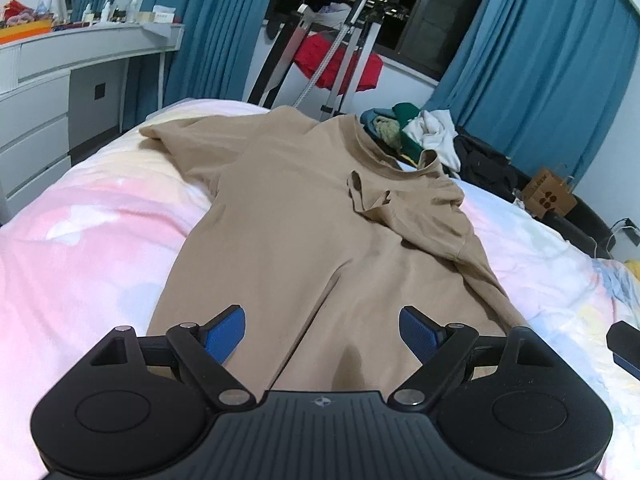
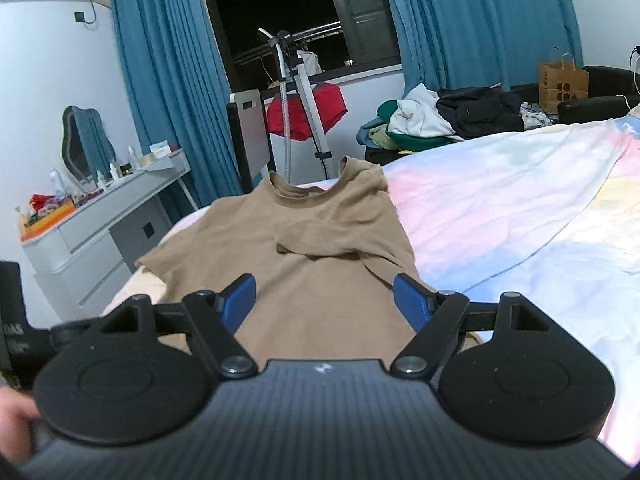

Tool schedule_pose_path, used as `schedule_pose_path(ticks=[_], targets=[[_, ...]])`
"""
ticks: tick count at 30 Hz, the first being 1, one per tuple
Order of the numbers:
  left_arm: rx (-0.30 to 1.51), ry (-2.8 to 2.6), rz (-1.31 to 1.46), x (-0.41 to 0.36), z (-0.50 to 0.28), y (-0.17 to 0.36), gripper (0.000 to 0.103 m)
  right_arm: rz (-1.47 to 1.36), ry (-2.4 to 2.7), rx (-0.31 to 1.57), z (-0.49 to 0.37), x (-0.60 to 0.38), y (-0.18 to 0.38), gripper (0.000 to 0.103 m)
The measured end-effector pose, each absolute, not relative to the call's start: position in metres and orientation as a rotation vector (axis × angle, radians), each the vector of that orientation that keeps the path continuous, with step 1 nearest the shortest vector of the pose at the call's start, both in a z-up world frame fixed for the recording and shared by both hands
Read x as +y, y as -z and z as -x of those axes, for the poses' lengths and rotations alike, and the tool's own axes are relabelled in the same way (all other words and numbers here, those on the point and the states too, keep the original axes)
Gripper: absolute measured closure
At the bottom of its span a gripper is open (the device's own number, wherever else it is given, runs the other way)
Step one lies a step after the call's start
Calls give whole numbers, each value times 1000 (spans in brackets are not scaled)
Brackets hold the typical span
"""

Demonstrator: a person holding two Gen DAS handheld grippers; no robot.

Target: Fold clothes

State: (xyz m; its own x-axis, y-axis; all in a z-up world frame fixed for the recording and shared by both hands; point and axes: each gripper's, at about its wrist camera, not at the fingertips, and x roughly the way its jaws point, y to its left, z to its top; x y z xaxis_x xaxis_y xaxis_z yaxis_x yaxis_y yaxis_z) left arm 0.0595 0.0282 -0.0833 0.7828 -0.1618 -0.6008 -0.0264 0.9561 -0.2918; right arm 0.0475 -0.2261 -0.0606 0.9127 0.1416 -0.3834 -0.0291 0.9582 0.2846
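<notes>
Tan short-sleeved cotton T-shirt (image 1: pixel 304 216) spread ahead of both tongs on pastel tie-dye bedsheet (image 1: pixel 100 232), one sleeve folded inward, left gripper (image 1: pixel 322 332) and right gripper (image 2: pixel 324 300) held wide, nothing gripped.

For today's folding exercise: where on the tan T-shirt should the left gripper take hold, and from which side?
Grip the flat left sleeve at its outer edge, coming from the bed's left side. The tan T-shirt has its right sleeve already folded inward, so this one is the remaining flap. The left gripper is open.
</notes>
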Motion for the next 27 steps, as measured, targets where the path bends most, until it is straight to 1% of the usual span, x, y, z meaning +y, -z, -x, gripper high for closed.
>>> schedule_pose_path(ticks=[6, 11, 16, 20, 22, 24, 27], targets=[[663, 64, 217, 21, -54, 88, 17, -339, -56, 418, -56, -242, 71, 26], [636, 125, 165, -2, -46, 84, 17, -416, -13, 366, -47, -271, 65, 26], [681, 246, 191, -50, -44, 79, 17, -469, 146, 306, -38, -314, 64, 26], [702, 335, 200, -110, -39, 83, 18, -560, 250, 280, -29, -344, 72, 25], [730, 378, 193, -142, -39, 92, 21, -593, 298, 261, -24, -355, 74, 25], [753, 417, 167, -170, -38, 101, 29, -610, 351, 232, -18, -365, 76, 25], [766, 456, 124, -200, -32, 111, 30, -601, 440, 176, -10, -375, 78, 25]])
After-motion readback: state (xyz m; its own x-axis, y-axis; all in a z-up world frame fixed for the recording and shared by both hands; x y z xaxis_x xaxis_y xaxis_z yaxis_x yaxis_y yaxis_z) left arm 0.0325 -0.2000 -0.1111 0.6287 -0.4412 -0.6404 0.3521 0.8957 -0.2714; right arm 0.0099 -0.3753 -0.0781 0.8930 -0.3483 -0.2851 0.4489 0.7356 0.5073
